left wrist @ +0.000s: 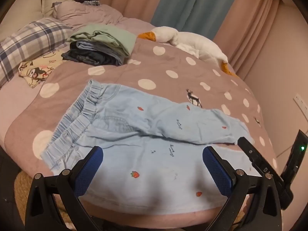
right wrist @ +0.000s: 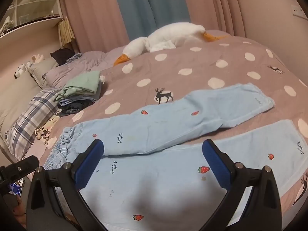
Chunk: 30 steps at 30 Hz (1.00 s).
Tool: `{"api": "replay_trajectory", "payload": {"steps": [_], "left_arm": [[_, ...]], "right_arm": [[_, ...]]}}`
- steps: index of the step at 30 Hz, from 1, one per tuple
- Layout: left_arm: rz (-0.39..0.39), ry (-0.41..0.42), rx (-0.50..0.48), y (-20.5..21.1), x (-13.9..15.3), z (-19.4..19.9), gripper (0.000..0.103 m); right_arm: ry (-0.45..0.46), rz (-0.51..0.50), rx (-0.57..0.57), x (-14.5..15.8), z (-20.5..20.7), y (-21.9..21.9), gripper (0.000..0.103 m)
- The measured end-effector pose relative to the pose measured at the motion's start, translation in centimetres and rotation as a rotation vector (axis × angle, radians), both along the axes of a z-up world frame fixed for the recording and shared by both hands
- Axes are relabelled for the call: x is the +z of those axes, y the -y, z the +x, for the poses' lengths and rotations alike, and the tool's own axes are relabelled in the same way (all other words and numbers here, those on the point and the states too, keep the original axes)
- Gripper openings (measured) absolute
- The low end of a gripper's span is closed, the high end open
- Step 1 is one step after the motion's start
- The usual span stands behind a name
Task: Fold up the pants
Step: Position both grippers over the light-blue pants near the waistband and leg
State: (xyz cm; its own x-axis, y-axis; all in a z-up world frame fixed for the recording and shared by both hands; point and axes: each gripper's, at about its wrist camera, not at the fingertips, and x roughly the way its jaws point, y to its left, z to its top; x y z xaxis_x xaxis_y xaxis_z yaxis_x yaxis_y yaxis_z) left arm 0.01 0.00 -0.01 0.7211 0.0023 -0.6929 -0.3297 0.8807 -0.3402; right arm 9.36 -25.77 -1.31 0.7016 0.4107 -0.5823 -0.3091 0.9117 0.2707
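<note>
Polka-dot bed cover (right wrist: 192, 61), light-blue pants (right wrist: 154, 127) spread flat, folded clothes stack (right wrist: 80, 94), plush goose (right wrist: 165, 36)

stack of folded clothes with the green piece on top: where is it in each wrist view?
Left wrist: the stack of folded clothes sits upper left of centre, on the dotted quilt, beyond the pants' waistband.
Right wrist: the stack is at mid-left, beside the plaid pillow.
Shared landmark: the white goose plush by the curtains, right of the stack in both.

Light-blue strawberry-print pants (right wrist: 154, 130), unfolded, flat on bedspread, legs apart, waistband perhaps elastic
</note>
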Motion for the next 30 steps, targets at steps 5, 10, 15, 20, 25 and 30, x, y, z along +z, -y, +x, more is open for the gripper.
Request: {"api": "replay_trajectory", "payload": {"steps": [5, 10, 15, 20, 25, 30], "left_arm": [[-0.031, -0.011, 0.011, -1.1, -0.5, -0.2, 0.102], [-0.036, 0.005, 0.016, -1.3, -1.1, -0.9, 0.102], [-0.053, -0.001, 0.029, -2.0, -1.8, -0.5, 0.102], [-0.031, 0.007, 0.023, -1.7, -1.8, -0.5, 0.102], [-0.011, 0.022, 0.002, -1.7, -1.9, -0.2, 0.102], [0.039, 0.020, -0.002, -1.6, -1.7, 0.0, 0.102]], "right_arm": [[-0.035, -0.032, 0.033, -0.7, 0.0, -1.4, 0.103], [-0.042, -0.070, 0.032, -1.1, 0.1, -2.3, 0.102], [-0.046, -0.074, 0.038, -1.2, 0.2, -2.7, 0.102], [-0.044, -0.107, 0.034, -1.0, -0.4, -3.2, 0.102], [-0.037, -0.108, 0.022, -0.8, -0.8, -2.9, 0.102], [-0.049, -0.114, 0.015, -1.2, -1.0, -3.0, 0.101]]}}
